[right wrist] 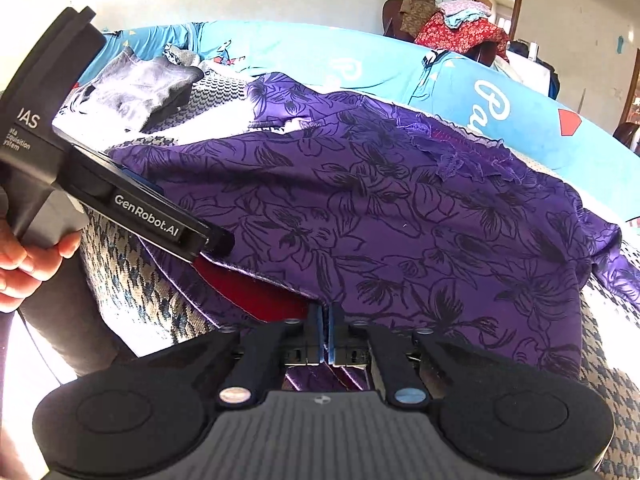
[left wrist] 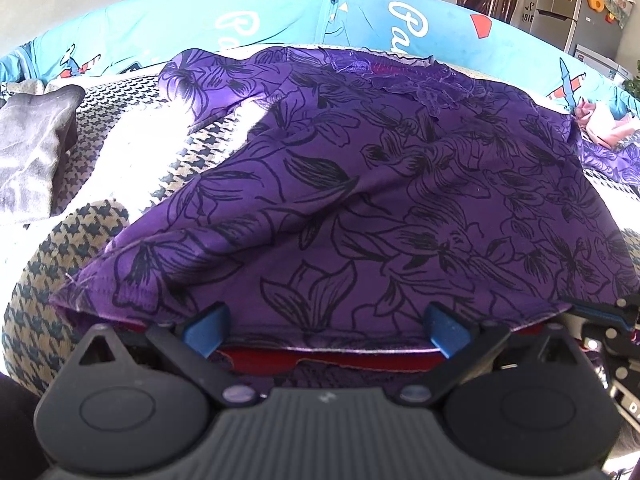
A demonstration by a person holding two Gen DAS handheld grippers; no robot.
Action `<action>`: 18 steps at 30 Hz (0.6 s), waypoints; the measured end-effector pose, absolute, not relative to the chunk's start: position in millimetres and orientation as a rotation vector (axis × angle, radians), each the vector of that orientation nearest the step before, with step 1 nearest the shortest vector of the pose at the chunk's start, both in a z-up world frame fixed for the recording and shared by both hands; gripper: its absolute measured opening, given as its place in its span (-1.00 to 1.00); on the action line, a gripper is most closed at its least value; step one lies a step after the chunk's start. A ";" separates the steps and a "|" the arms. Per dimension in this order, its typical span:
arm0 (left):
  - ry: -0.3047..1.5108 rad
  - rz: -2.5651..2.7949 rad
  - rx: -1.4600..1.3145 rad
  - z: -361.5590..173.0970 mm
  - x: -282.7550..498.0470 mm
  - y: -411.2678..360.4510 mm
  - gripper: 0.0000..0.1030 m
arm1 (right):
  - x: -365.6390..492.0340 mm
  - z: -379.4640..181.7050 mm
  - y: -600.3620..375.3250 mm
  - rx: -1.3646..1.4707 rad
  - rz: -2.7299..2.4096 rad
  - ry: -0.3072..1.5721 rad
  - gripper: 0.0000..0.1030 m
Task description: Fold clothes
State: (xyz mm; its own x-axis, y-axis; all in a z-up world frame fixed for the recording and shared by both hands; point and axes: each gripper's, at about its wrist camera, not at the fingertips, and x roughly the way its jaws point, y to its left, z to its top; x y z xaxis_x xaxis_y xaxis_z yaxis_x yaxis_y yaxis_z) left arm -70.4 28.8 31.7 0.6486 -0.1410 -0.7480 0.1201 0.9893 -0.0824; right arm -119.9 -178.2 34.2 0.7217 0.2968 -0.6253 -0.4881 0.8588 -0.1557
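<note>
A purple garment with black flower outlines [left wrist: 360, 184] lies spread over a houndstooth cover [left wrist: 52, 264], showing red lining at its near hem [left wrist: 340, 356]. My left gripper [left wrist: 325, 320] stands open, its blue pads [left wrist: 206, 330] far apart with the hem draped across them. In the right wrist view the same garment [right wrist: 400, 216] fills the middle. My right gripper [right wrist: 328, 326] is shut on its near hem, blue pads pressed together. The left gripper [right wrist: 212, 240], held by a hand [right wrist: 24, 264], reaches onto the hem from the left.
A grey garment [left wrist: 32, 148] [right wrist: 148, 88] lies crumpled at the far left. A teal sheet with white lettering [left wrist: 360, 20] runs behind the cover. Pink cloth [left wrist: 604, 124] sits far right. A chair piled with clothes [right wrist: 452, 24] stands beyond.
</note>
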 end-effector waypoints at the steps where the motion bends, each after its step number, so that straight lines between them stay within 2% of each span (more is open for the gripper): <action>1: 0.850 -0.141 -0.033 33.5 -71.2 30.8 1.00 | -123.1 37.4 -181.7 -0.311 0.444 0.629 -0.93; 12: 0.826 -0.133 -0.062 43.6 -78.9 35.9 1.00 | -140.7 37.4 -202.5 -0.278 0.456 0.733 -0.91; 18: 0.806 -0.125 -0.037 45.7 -77.6 30.8 1.00 | -145.8 45.0 -206.2 -0.236 0.479 0.698 -0.80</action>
State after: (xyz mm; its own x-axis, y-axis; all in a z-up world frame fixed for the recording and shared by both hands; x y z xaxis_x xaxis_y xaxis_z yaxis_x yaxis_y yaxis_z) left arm -77.6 30.8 45.7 0.6854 -0.1258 -0.7172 0.0975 0.9919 -0.0808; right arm -145.8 -206.2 45.0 0.6642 0.3422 -0.6646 -0.4965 0.8666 -0.0499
